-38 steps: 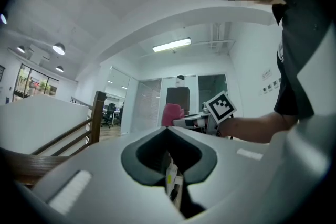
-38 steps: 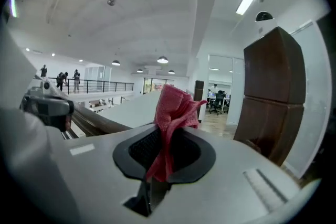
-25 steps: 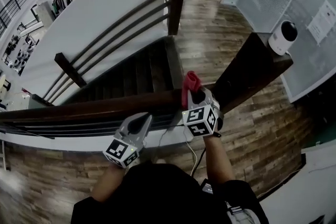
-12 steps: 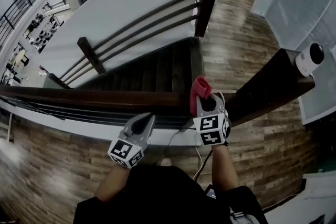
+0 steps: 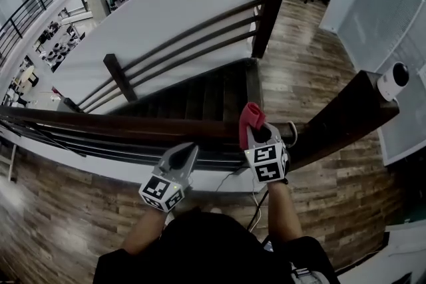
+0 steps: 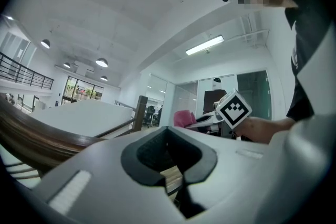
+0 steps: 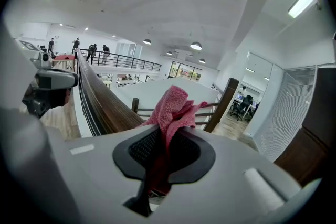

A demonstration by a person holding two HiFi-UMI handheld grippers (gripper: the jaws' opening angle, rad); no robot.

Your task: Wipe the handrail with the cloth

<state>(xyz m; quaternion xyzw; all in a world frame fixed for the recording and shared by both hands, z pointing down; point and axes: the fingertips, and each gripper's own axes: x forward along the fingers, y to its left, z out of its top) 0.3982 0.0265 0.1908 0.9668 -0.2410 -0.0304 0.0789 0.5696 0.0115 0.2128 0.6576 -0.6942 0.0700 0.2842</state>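
Beside the handrail (image 5: pixel 120 124), the right gripper (image 5: pixel 257 132) clamps a red cloth (image 5: pixel 251 115) in its fingers, while the left gripper's (image 5: pixel 188 149) fingers sit together, empty.

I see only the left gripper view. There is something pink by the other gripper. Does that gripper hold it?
Observer: Yes. In the right gripper view the right gripper is shut on the pink cloth, which sticks up out of the jaws.
Operator: Is the cloth at the handrail?
Observer: In the head view it overlaps the top of the handrail. I cannot tell whether they touch.
Operator: What is beyond it on the right?
Observer: A dark post with a white camera on its top.
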